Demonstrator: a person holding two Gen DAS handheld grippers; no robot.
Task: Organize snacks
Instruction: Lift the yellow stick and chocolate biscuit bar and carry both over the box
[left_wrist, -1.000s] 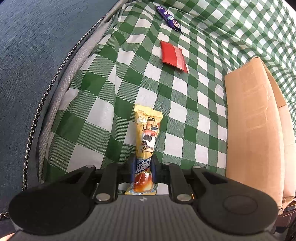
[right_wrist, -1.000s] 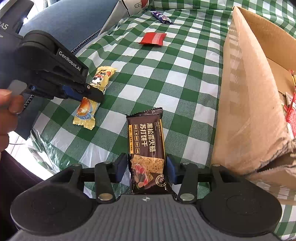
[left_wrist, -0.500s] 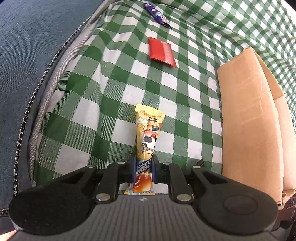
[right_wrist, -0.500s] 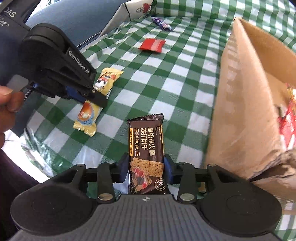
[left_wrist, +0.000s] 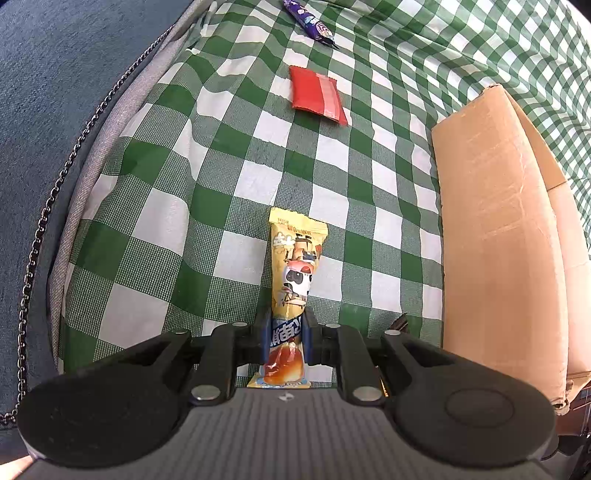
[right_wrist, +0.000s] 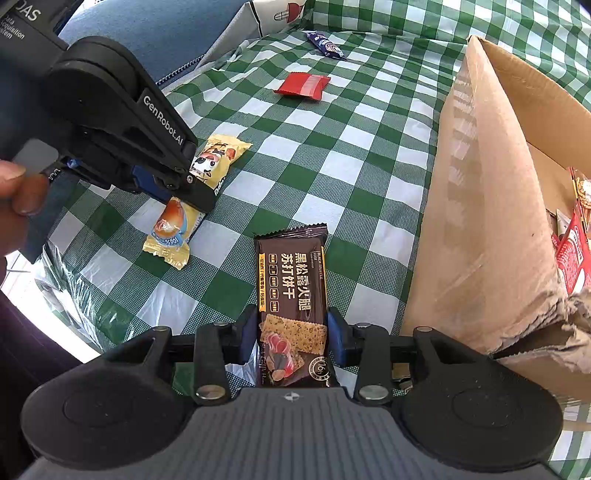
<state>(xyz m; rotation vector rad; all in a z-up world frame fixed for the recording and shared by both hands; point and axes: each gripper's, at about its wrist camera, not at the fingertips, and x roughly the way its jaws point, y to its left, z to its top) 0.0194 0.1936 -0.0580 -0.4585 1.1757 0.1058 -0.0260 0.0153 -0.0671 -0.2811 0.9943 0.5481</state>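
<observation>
cloth (left_wrist: 207, 206) (green-and-white check) under cardboard box (left_wrist: 495, 236).

four snack packets (right_wrist: 291, 295), one cardboard box (right_wrist: 484, 206)

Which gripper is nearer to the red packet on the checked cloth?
Left. The left gripper, shut on the yellow snack, sits closer to the red packet lying ahead of it. The right gripper, clamping the brown cracker pack, is farther back, nearer the cardboard box.
</observation>
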